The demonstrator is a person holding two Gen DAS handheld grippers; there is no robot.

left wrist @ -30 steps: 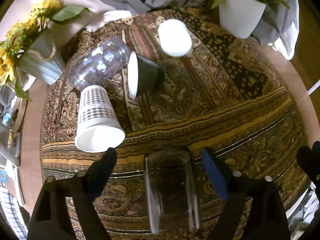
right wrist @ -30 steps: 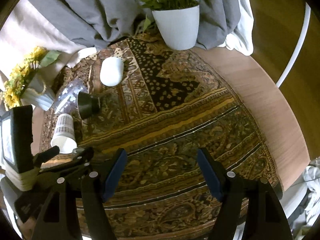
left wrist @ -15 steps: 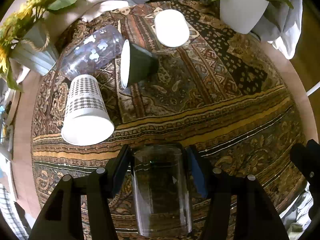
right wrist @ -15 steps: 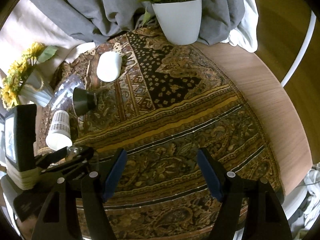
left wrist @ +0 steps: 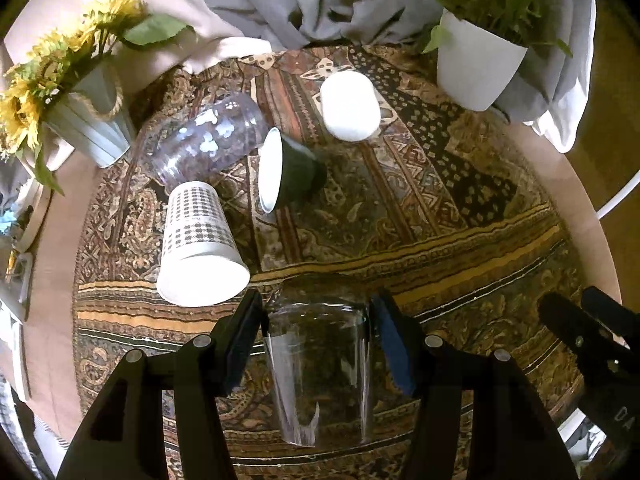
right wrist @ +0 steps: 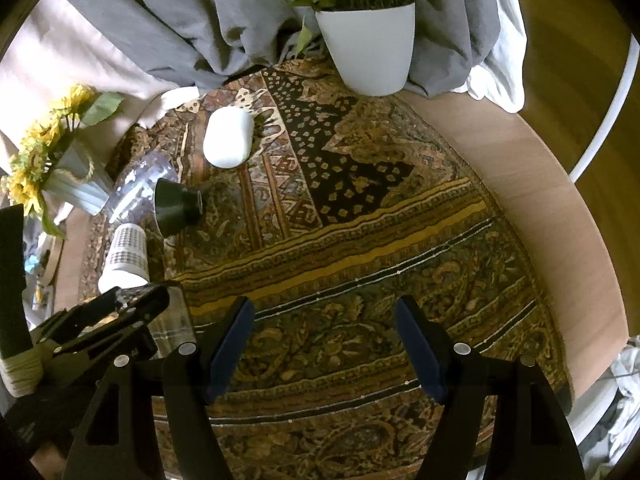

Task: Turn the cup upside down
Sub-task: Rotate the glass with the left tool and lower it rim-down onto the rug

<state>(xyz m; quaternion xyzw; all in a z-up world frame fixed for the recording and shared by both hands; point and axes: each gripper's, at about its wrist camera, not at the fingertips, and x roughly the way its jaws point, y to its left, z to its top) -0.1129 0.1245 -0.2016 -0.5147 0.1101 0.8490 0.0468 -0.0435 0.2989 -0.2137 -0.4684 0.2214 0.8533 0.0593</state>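
The left gripper [left wrist: 316, 344] is seen clamped on a clear, tall drinking glass [left wrist: 320, 372], blue-padded fingers [left wrist: 390, 344] pressed to either side of its upper wall. In the left wrist view the glass sits between the fingers over the brown-and-gold patterned round cloth [left wrist: 420, 216]; whether it rests on the cloth or is lifted cannot be told. In the right wrist view the same gripper [right wrist: 132, 312] appears at the left edge, with the glass [right wrist: 172, 320] partly hidden behind it.

The right gripper [right wrist: 324, 344] is held wide apart, with nothing between its fingers — only cloth below.

Just beyond the left gripper, a white paper cup with a checked band [left wrist: 196, 240] lies on its side, mouth toward the camera. Behind it a clear plastic tumbler with white spots [left wrist: 208, 140] is lying down, and a dark green cup with a white interior [left wrist: 288, 172] lies beside it, touching or nearly so. Farther back, a plain white cup [left wrist: 350, 106] is noted apart from the rest.

At the far rim — a white pot with a green leafy plant [right wrist: 368, 48] to the right, a pale ribbed vase of yellow sunflowers [left wrist: 84, 120] to the left, and grey draped fabric [right wrist: 192, 20] behind. The cloth is laid on a light wooden round table [right wrist: 540, 200].
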